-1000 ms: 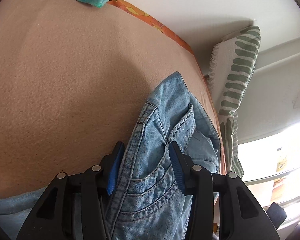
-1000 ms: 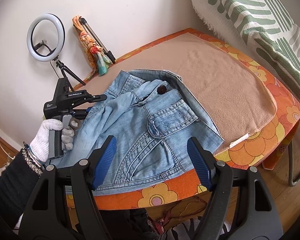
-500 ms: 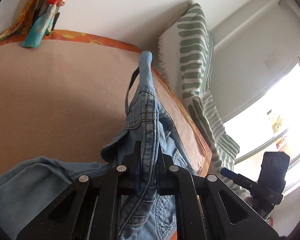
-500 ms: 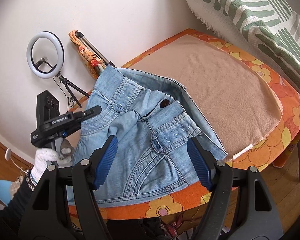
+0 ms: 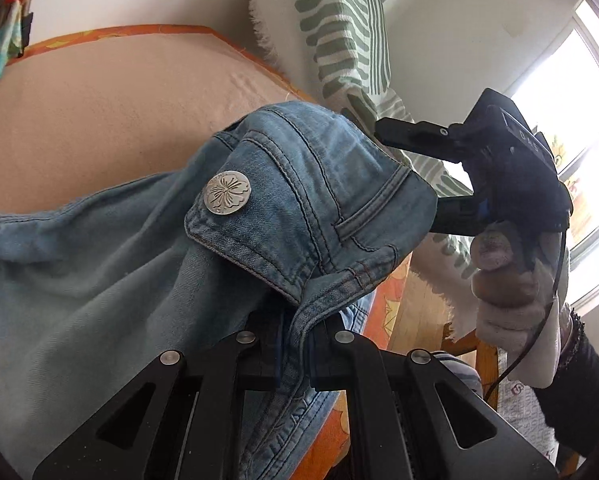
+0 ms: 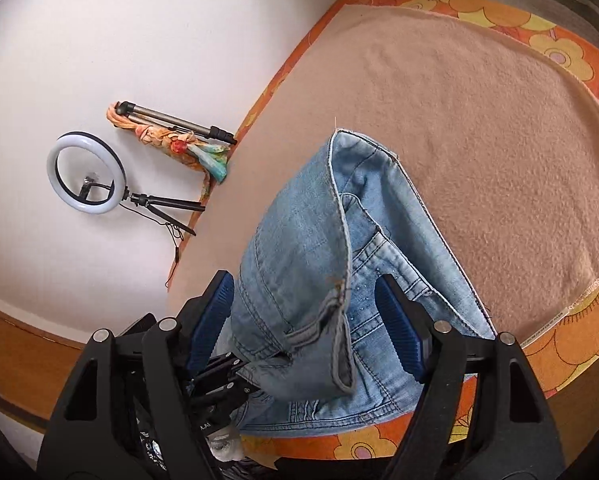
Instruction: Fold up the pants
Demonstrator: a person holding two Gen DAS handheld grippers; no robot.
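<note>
Light blue denim pants (image 5: pixel 99 280) lie on a beige blanket (image 5: pixel 99 112), their waistband with a silver flower button (image 5: pixel 227 197) lifted off it. My left gripper (image 5: pixel 295 344) is shut on the waistband edge and holds that fold up. In the right wrist view the raised denim fold (image 6: pixel 299 260) stands between the blue pads (image 6: pixel 399 328) of my right gripper (image 6: pixel 307 316). Its jaws are closing, and the pads stand apart from the cloth. A gloved hand (image 5: pixel 511 300) holds the right gripper (image 5: pixel 409 172) beside the fold. The left gripper (image 6: pixel 227 372) shows low, under the cloth.
The blanket (image 6: pixel 479 140) covers an orange flowered cloth (image 6: pixel 559 328) on the table. A green-striped pillow (image 5: pixel 339 32) leans at the far side. A ring light (image 6: pixel 85 178) and a tripod with a scarf (image 6: pixel 179 140) stand by the white wall. A bright window (image 5: pixel 579 100) is at right.
The left gripper shut on the waistband, then lifted and rolled it, so the button side now faces up. The right gripper dropped in close around the raised fold.
</note>
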